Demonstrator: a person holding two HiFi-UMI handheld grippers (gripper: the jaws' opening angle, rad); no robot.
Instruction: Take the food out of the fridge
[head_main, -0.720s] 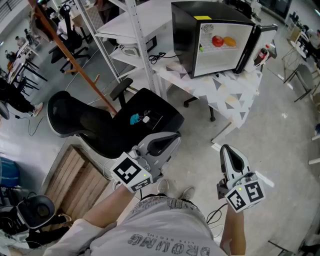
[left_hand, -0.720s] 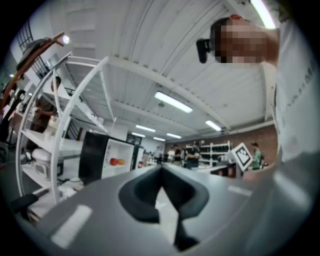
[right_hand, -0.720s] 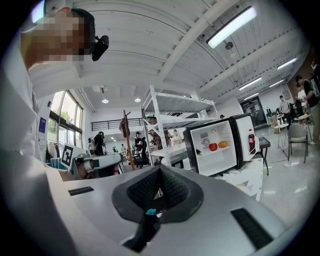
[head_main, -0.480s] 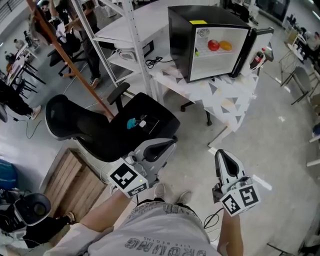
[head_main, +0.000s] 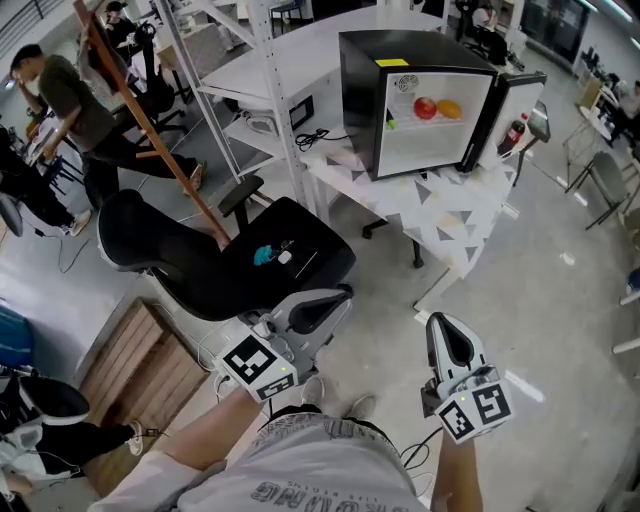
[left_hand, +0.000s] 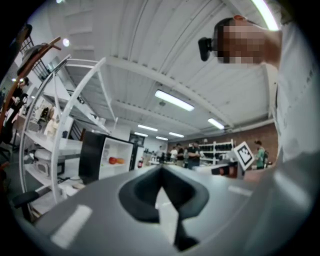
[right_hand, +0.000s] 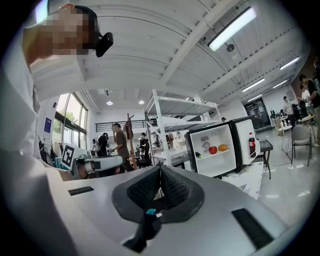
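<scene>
We hold both grippers low in front of us, level and pointing toward the far end of the room. The left gripper (head_main: 343, 293) has its jaws pressed together at the tips, and in the left gripper view we see nothing between them. The right gripper (head_main: 441, 322) is likewise closed and empty, its two dark pads meeting along one line in the right gripper view.

The fridge (head_main: 365, 90), a small black one, stands well ahead of us on a white table (head_main: 462, 215) patterned with grey triangles. Its door (head_main: 512, 95) is swung wide to the right. On the upper shelf inside sit a red fruit (head_main: 426, 108) and an orange fruit (head_main: 450, 108), just beside each other. A small green item (head_main: 390, 122) lies lower at the left edge of the white interior; we cannot tell what it is. A dark bottle (head_main: 514, 133) with a red cap stands in the door's rack. Both grippers are well apart from the fridge and touch none of the food.

Between us and the table, to the left, stands a black office chair (head_main: 230, 270) with a small teal object (head_main: 263, 255) on its seat. A white shelving rack (head_main: 268, 90) rises behind the chair, a wooden pallet (head_main: 140, 350) lies on the floor near our left side, and a person (head_main: 62, 95) leans over at the far left
</scene>
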